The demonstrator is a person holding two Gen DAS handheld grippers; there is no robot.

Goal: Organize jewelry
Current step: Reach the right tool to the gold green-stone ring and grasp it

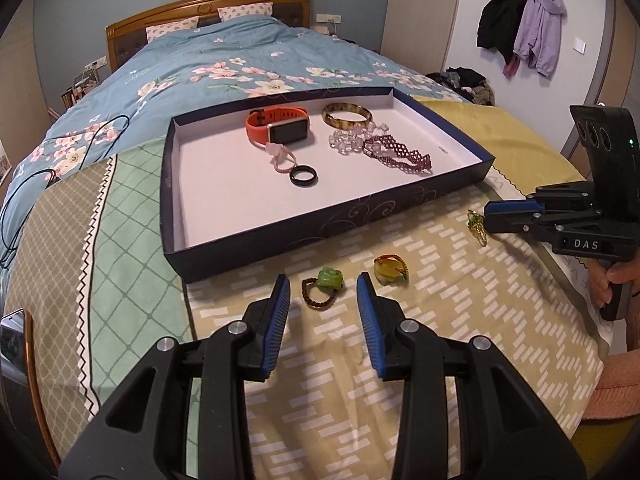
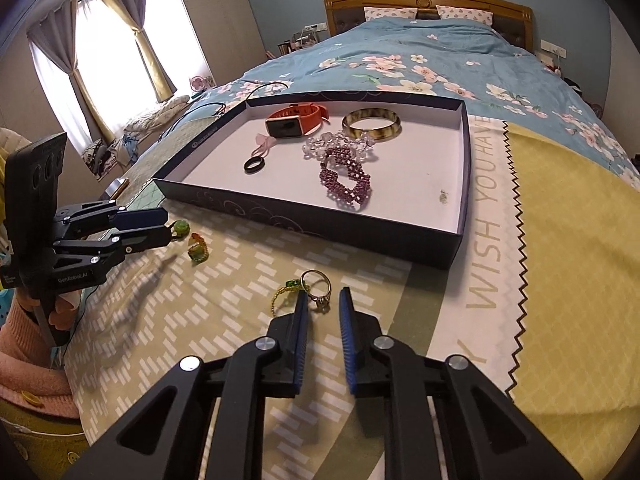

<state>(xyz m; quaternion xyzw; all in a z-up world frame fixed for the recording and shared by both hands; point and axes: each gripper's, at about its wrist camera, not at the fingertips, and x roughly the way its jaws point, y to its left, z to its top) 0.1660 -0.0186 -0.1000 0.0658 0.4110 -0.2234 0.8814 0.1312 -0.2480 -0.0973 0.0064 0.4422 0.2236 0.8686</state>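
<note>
A dark blue box lid with a white inside (image 1: 224,216) (image 2: 460,200) lies on the bed and holds an orange smartwatch (image 1: 276,126), a brown bangle (image 1: 347,116), clear beads (image 1: 352,138), a purple beaded bracelet (image 1: 398,154), a pink charm and a black ring (image 1: 303,176). On the cloth in front lie a green pendant on a brown cord (image 1: 326,286), an amber pendant (image 1: 390,270) and a gold ring with a green-gold chain (image 2: 316,288). My left gripper (image 1: 323,292) is open around the green pendant. My right gripper (image 2: 323,302) is open, its fingertips at the gold ring.
The bed has a blue floral quilt (image 1: 224,60) and green and yellow cloths (image 2: 560,240). Black cables (image 1: 24,192) trail at the left. A phone (image 2: 116,186) lies left of the box. Coats (image 1: 532,28) hang on the wall.
</note>
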